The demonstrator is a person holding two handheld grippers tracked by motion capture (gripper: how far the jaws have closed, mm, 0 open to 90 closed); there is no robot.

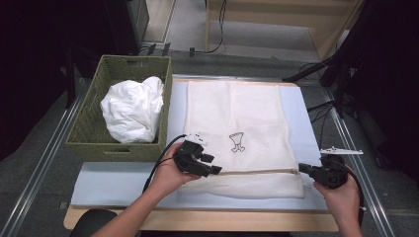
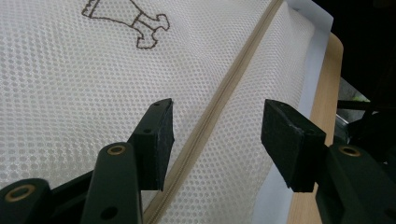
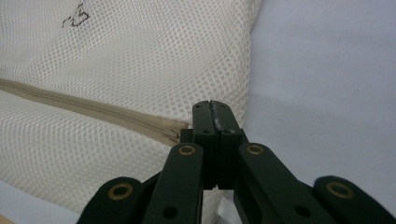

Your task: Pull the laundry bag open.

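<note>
Grip check first: pressing pad to pad with the right gripper (image 3: 215,109) at the right end of the zipper (image 3: 93,109), just where the teeth are stopping; possibly pinching the pull there, but with the jaws covering that spot, not telling for sure

Holding the left gripper (image 2: 219,128) about half open near the zipper's left end, straddling it with one pad on either side, hovering just over the mesh, not pressing on it and gripping nothing

Judging the step in hand: getting set to unzip the bag (image 1: 232,113), steadying it at one end and drawing the pull along from the other

Calling next for closing the left jaws on the mesh beside the zipper to pin the bag down, then sliding the right gripper along the zipper line toward the left, staying low and level so as not to be lifting or bunching the cloth

Lying flat on the mat (image 1: 113,182) in the middle of the table (image 1: 197,221), with the zipper running along the near edge

Sitting just left of the bag: basket (image 1: 89,143) holding a crumpled white garment (image 1: 133,111), probably waiting to be going into the bag
</note>
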